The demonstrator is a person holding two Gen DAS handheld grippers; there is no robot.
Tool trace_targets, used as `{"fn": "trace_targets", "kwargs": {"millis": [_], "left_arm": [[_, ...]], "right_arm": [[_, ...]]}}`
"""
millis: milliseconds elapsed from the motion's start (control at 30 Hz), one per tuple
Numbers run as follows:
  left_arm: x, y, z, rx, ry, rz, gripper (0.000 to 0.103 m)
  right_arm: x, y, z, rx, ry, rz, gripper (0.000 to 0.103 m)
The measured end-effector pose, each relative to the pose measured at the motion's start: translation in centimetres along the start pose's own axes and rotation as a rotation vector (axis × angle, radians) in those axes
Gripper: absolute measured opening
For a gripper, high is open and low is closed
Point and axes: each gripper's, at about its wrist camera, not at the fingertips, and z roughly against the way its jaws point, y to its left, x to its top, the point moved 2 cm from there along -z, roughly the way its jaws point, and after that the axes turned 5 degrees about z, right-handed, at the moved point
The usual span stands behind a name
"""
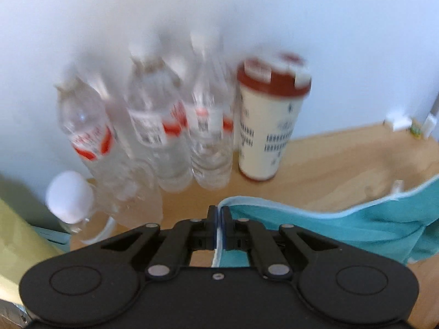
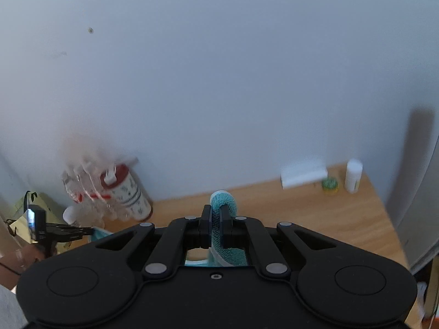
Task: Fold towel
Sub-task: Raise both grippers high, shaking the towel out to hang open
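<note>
The teal towel [image 1: 343, 227] with a pale hem hangs above the wooden table [image 1: 329, 161], stretching to the right in the left wrist view. My left gripper [image 1: 218, 213] is shut on the towel's edge. My right gripper [image 2: 216, 213] is shut on another part of the towel [image 2: 223, 200], which loops over its fingertips. The left gripper also shows at the far left of the right wrist view [image 2: 82, 230], holding towel there.
Three clear water bottles [image 1: 153, 126] and a white cup with a red lid [image 1: 266, 126] stand by the wall. A white-capped bottle [image 1: 70, 197] lies at left. A white box [image 2: 303, 176], green jar [image 2: 329, 185] and white bottle [image 2: 354, 175] stand at the back right.
</note>
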Motion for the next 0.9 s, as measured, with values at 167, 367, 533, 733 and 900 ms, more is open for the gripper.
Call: {"fn": "trace_targets", "kwargs": {"millis": [167, 367, 533, 733, 900], "left_arm": [[0.8, -0.7, 5.3, 0.023, -0.107, 0.014, 0.003], [2.0, -0.9, 10.7, 0.071, -0.135, 0.041, 0.003], [2.9, -0.9, 15.0, 0.081, -0.193, 0.046, 0.003], [3.1, -1.2, 17.4, 0.101, -0.186, 0.021, 0.003], [2.9, -2.1, 20.7, 0.101, -0.196, -0.008, 0.003]], "right_arm": [[1.5, 1.1, 1.9, 0.0, -0.071, 0.043, 0.005], [3.0, 2.4, 5.6, 0.009, -0.174, 0.077, 0.005], [3.7, 3.5, 8.9, 0.019, -0.229, 0.109, 0.005], [3.3, 3.0, 9.6, 0.023, -0.21, 0.092, 0.005], [3.3, 3.2, 10.3, 0.026, -0.174, 0.097, 0.005]]}}
